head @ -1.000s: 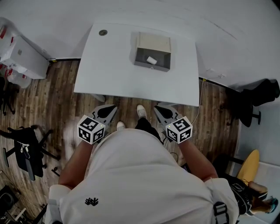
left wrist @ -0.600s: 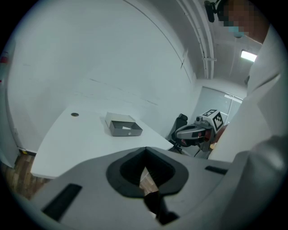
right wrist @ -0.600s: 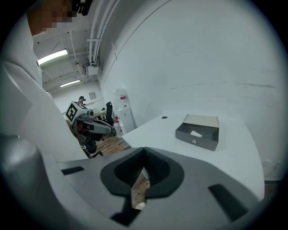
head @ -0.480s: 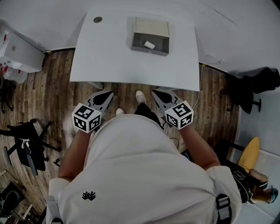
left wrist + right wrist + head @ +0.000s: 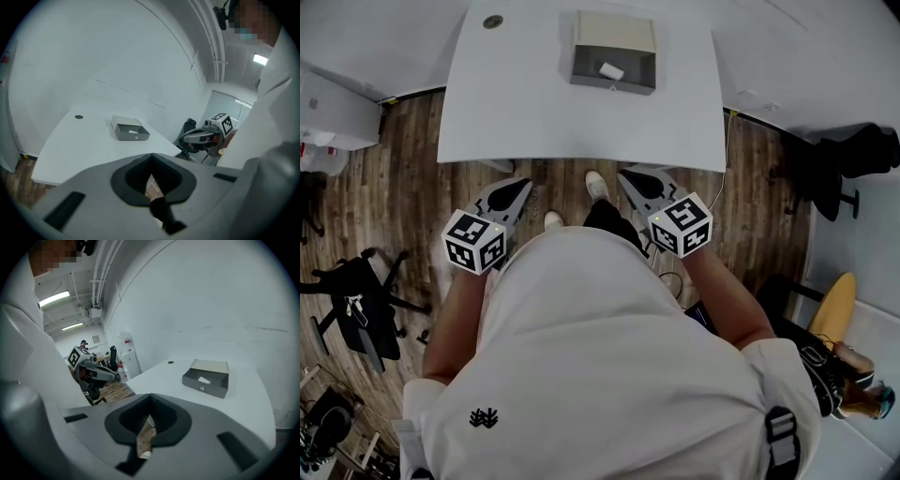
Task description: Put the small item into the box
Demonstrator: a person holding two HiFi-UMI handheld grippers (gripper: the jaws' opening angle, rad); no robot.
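Observation:
An open grey box (image 5: 612, 58) stands on the far middle of the white table (image 5: 534, 112). A small white item (image 5: 611, 70) lies inside it. The same box (image 5: 132, 136) and item (image 5: 133, 131) show far off in the left gripper view, and the box (image 5: 206, 383) with the item (image 5: 204, 379) in the right gripper view. My left gripper (image 5: 523, 185) and right gripper (image 5: 625, 174) hang shut and empty near my body, over the wooden floor short of the table's near edge. Both sets of jaws meet at their tips.
A round grommet (image 5: 492, 21) sits in the table's far left corner. Black office chairs stand at the left (image 5: 356, 309) and right (image 5: 853, 169). White cabinets (image 5: 328, 112) line the left wall. A cable (image 5: 727, 169) hangs by the table's right edge. My shoes (image 5: 595, 183) are under the table edge.
The table and box have slid toward the top of the head view, so they lie farther from me. Both grippers stay shut, empty and close to my body.

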